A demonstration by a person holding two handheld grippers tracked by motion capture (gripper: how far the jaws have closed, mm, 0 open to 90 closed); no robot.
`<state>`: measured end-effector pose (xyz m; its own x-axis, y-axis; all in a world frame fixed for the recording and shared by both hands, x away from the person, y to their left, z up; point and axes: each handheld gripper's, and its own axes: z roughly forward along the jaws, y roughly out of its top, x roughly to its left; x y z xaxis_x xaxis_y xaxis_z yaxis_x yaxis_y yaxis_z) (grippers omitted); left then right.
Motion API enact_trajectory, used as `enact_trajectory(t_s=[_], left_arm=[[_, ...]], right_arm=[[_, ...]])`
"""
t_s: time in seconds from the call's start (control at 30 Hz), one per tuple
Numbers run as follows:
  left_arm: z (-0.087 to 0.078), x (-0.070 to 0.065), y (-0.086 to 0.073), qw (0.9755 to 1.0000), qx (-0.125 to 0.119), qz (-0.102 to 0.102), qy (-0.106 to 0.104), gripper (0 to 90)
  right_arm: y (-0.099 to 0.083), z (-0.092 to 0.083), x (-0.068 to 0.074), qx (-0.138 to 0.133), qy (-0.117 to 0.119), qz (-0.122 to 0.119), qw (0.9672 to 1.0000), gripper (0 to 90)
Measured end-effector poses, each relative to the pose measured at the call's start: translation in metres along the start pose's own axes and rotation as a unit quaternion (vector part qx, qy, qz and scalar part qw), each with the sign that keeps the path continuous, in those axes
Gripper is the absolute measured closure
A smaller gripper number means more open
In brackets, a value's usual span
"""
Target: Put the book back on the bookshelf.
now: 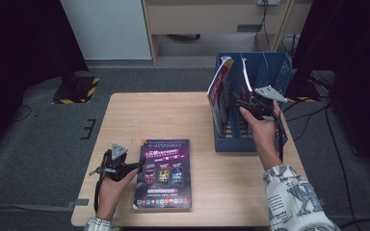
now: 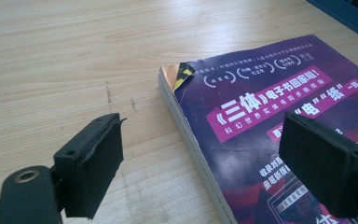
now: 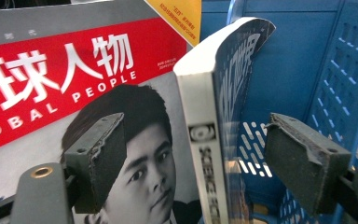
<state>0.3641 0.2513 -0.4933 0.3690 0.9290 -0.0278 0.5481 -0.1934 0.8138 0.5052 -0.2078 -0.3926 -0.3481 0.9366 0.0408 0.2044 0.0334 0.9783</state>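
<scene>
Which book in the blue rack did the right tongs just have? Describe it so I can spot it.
Find the blue file rack at the table's far right. Two publications stand inside; the one between the open right tongs is the thick book with a white spine. Its neighbour is a thin red-and-grey magazine with a face on the cover.

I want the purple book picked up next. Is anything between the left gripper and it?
Nothing visible. The left gripper is open, one jaw over the bare table, the other over the purple book cover, astride its near edge.
</scene>
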Motion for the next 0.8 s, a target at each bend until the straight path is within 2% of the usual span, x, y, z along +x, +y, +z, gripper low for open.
enact_trajectory(t_s=[0.1,0.27,0.5,0.8], left_arm=[[0.001,0.0,0.0,1.0,0.001,-0.002,-0.001,13.2],[0.002,0.001,0.0,1.0,0.002,-0.002,-0.001,13.1],[0.002,-0.001,-0.001,1.0,0.005,0.001,-0.002,12.8],[0.003,0.0,-0.001,1.0,0.007,0.004,0.001,12.5]], right_arm=[[-0.001,-0.006,0.0,0.005,0.006,-0.004,1.0,18.7],[-0.005,-0.016,0.001,0.007,0.018,0.004,0.9998,16.5],[-0.018,-0.041,0.003,0.007,0.034,0.008,0.9994,14.2],[-0.033,-0.06,0.002,0.008,0.048,0.013,0.9987,13.1]])
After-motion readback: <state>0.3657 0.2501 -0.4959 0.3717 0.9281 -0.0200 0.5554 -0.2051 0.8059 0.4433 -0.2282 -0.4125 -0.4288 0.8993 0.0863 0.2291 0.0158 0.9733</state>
